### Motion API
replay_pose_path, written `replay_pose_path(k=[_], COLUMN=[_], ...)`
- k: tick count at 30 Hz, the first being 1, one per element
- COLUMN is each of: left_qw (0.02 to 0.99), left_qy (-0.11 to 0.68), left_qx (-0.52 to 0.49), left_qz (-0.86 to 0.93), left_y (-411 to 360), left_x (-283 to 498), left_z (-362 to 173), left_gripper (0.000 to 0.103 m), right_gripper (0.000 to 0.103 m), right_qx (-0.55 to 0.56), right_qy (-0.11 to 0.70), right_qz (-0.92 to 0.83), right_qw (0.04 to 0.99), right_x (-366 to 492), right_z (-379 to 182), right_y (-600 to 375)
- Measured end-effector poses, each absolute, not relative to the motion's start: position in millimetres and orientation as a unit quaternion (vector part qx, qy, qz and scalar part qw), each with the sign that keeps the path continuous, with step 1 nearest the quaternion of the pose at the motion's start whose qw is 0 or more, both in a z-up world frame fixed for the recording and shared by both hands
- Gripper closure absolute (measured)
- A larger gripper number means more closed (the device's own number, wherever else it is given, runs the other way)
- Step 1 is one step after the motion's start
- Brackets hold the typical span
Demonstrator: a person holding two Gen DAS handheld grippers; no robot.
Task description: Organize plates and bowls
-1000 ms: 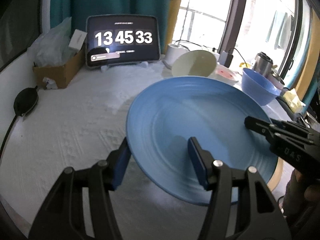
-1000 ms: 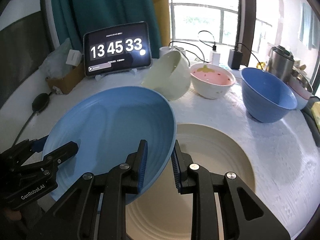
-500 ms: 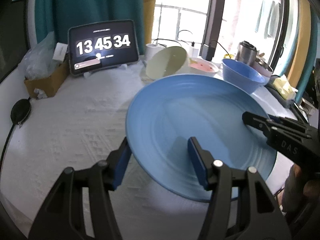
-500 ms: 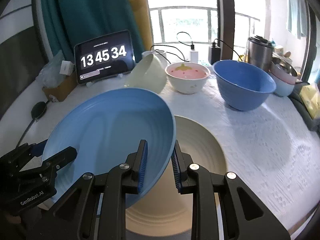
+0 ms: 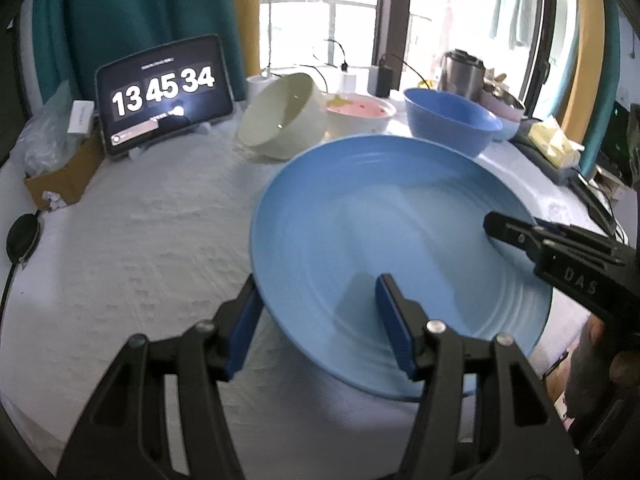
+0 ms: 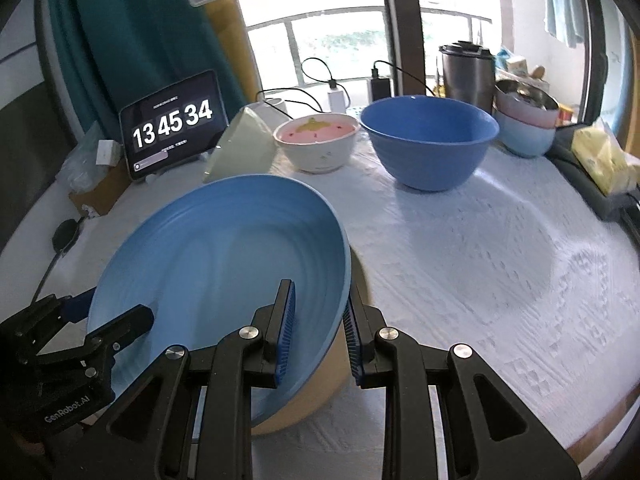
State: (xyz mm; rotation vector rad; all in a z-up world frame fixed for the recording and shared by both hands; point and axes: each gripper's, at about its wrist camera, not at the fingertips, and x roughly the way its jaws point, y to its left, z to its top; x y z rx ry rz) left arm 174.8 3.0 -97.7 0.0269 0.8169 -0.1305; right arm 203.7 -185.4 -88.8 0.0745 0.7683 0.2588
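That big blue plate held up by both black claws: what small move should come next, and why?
Probably lower the round blue ribbed plate straight onto the cream plate under it. The right gripper and the left gripper each pinch its rim, it hangs tilted, and the cream plate shows directly beneath its edge, so stacking looks closest. Whether it is centred I cannot tell.
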Motion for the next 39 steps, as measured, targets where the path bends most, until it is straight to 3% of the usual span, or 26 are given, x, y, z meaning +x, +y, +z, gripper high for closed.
replay_pose_path(k=[22,34,39], left_qw=[0.889,0.905,0.911], left_qy=[0.453,0.423,0.409], left_qx=[0.025,-0.002,-0.021], left_qz=[-0.068,-0.053,-0.043], left_y=[-21,-6,5], left_x=[194,193,191], left_z=[-125,-106,-98], left_gripper=[0.043,0.039,0.039], right_gripper=[0.077,0.076,0.070], right_qx=[0.058,0.061,0.070], right_qy=[0.384,0.390,0.391], right_qz=[0.109,0.096,0.095], right_qw=[0.915,0.914,0.913], right_x=[213,215,214], right_z=[-105,-106,-104], right_y=[-215,-218,-220])
